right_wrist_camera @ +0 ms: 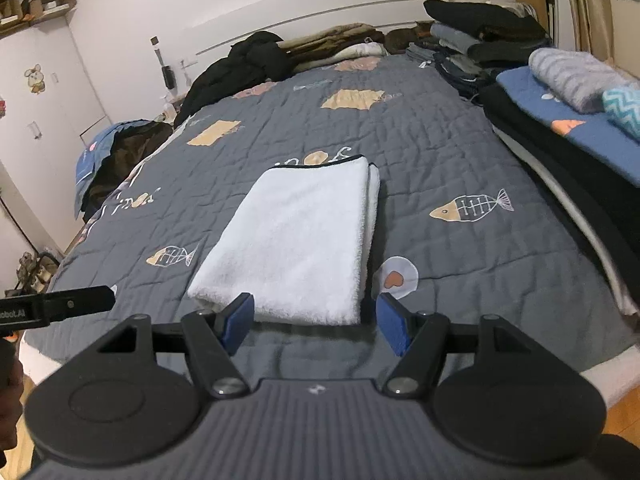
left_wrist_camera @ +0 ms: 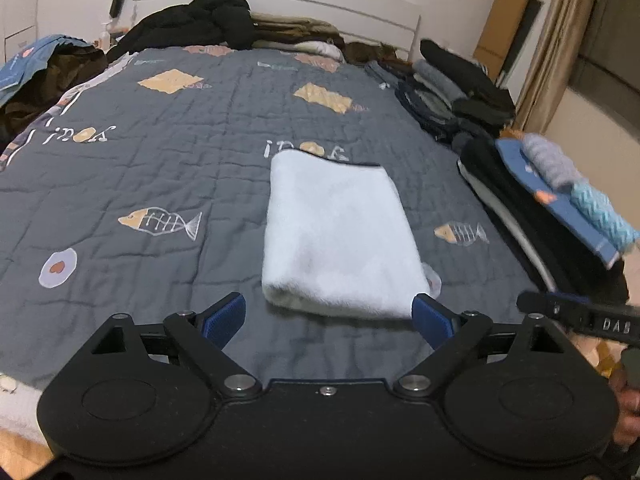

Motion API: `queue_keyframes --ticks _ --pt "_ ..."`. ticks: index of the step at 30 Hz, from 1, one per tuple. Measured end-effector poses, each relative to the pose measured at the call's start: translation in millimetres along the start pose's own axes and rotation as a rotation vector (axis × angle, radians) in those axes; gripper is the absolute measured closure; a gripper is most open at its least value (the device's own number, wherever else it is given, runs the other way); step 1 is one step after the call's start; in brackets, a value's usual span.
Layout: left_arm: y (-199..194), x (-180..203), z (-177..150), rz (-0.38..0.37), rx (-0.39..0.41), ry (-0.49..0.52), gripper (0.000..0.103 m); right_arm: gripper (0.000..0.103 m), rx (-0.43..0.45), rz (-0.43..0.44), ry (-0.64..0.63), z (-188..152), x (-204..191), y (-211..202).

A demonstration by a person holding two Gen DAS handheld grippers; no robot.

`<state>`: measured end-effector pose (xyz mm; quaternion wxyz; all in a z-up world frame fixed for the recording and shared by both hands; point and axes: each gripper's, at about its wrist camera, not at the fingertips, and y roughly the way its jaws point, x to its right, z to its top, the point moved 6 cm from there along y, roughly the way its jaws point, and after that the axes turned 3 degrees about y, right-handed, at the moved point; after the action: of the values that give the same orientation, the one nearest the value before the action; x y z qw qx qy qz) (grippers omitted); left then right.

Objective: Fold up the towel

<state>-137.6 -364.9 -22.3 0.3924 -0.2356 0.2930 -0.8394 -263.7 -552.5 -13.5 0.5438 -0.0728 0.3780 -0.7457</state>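
A white towel (left_wrist_camera: 340, 236) lies folded into a neat rectangle on the grey quilted bedspread (left_wrist_camera: 160, 168), its dark-trimmed edge at the far end. In the right wrist view the same towel (right_wrist_camera: 296, 240) lies straight ahead on the bedspread (right_wrist_camera: 460, 184). My left gripper (left_wrist_camera: 328, 318) hovers open just short of the towel's near edge, its blue pads holding nothing. Just as open and empty, my right gripper (right_wrist_camera: 316, 322) stands at the near edge too. Each view catches the other gripper's black finger at its side.
Stacks of folded dark clothes (left_wrist_camera: 460, 92) and a blue cushion with rolled towels (right_wrist_camera: 568, 92) line the bed's right side. A black jacket (left_wrist_camera: 200, 20) and blankets lie by the white headboard. More clothing (right_wrist_camera: 116, 152) is heaped at the left edge.
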Motion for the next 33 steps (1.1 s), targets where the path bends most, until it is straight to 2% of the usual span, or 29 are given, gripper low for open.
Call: queue_keyframes --ticks 8,15,23,33 --pt "-21.3 20.3 -19.3 0.036 0.031 0.051 0.012 0.036 0.015 0.001 -0.004 -7.4 12.2 -20.2" --pt "-18.6 28.1 -16.0 0.05 0.051 0.048 0.011 0.036 0.018 0.01 -0.013 -13.3 10.4 -21.2" --pt "-1.4 34.0 -17.8 0.053 0.024 0.059 0.01 0.036 -0.021 -0.017 -0.036 -16.0 14.8 -0.8" --pt "17.2 29.5 -16.9 0.125 -0.015 0.064 0.009 0.036 -0.073 -0.034 -0.06 -11.3 21.1 34.2"
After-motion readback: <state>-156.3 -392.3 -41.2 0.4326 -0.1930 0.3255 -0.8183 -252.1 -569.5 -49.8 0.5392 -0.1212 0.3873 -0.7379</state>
